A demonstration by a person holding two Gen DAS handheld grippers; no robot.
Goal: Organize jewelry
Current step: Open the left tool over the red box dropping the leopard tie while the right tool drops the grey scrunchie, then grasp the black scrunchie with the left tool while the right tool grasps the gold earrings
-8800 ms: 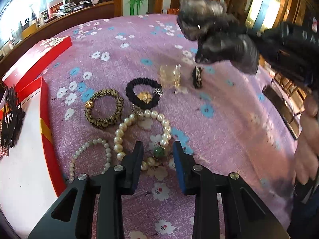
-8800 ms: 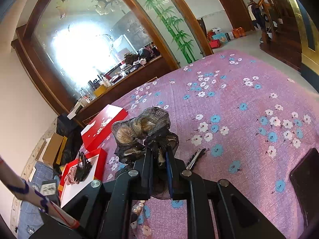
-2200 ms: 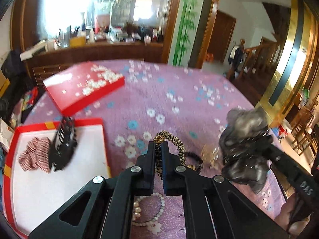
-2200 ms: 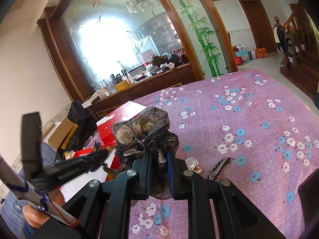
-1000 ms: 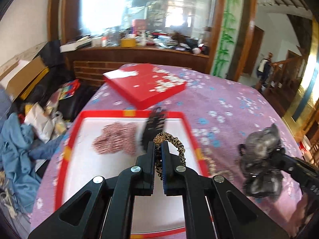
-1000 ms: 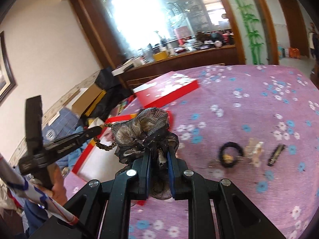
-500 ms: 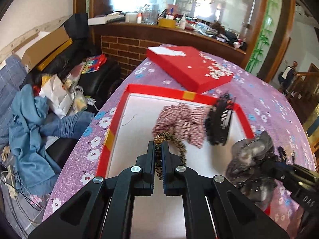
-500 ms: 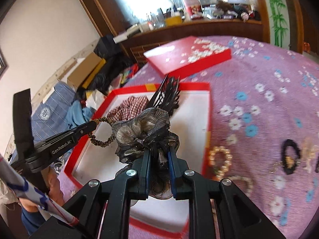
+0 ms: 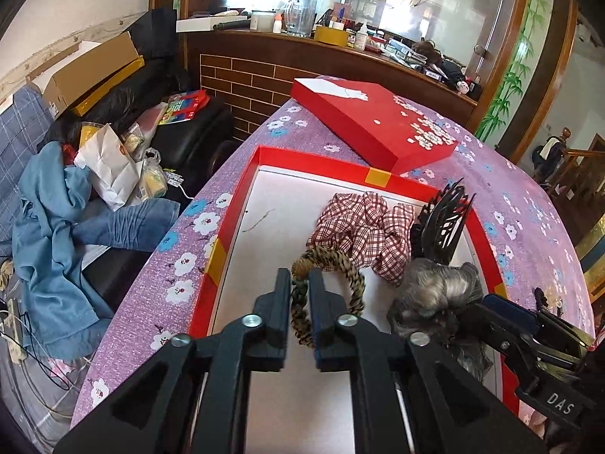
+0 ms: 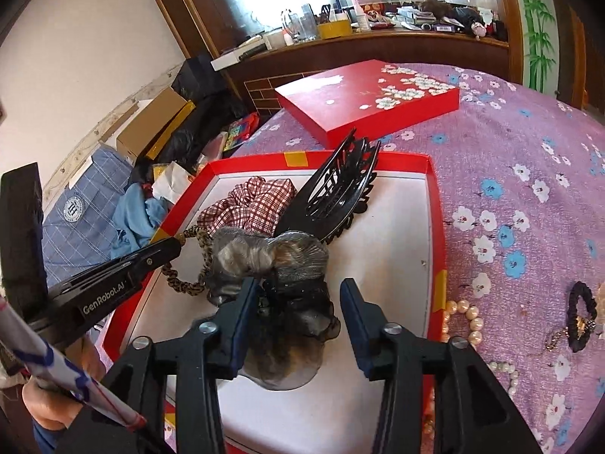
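Observation:
The red box tray (image 9: pixel 234 204) (image 10: pixel 435 196) has a white floor. On it lie a plaid scrunchie (image 9: pixel 363 227) (image 10: pixel 253 204) and a black claw clip (image 9: pixel 442 223) (image 10: pixel 336 193). My left gripper (image 9: pixel 300 295) (image 10: pixel 170 249) hangs low over the tray. Its jaws are opening, and a leopard-print hair tie (image 9: pixel 340 265) (image 10: pixel 181 283) still fills the narrow gap between them. My right gripper (image 10: pixel 298 295) is opening wide. A grey bow hair clip (image 10: pixel 272 261) (image 9: pixel 435 291) rests on the tray between the fingers. It leans on the left finger, and the right finger stands apart from it.
The red box lid (image 9: pixel 374 121) (image 10: pixel 370 94) lies behind the tray on the purple flowered cloth. Pearl strands (image 10: pixel 461 314) and a black hair tie (image 10: pixel 582 314) lie right of the tray. Past the table's left edge are blue clothes (image 9: pixel 49 227), bags and boxes.
Both grippers have come lower and closer over the tray. The right jaws have spread off the grey bow, which now sits on the tray. The left jaws have parted slightly.

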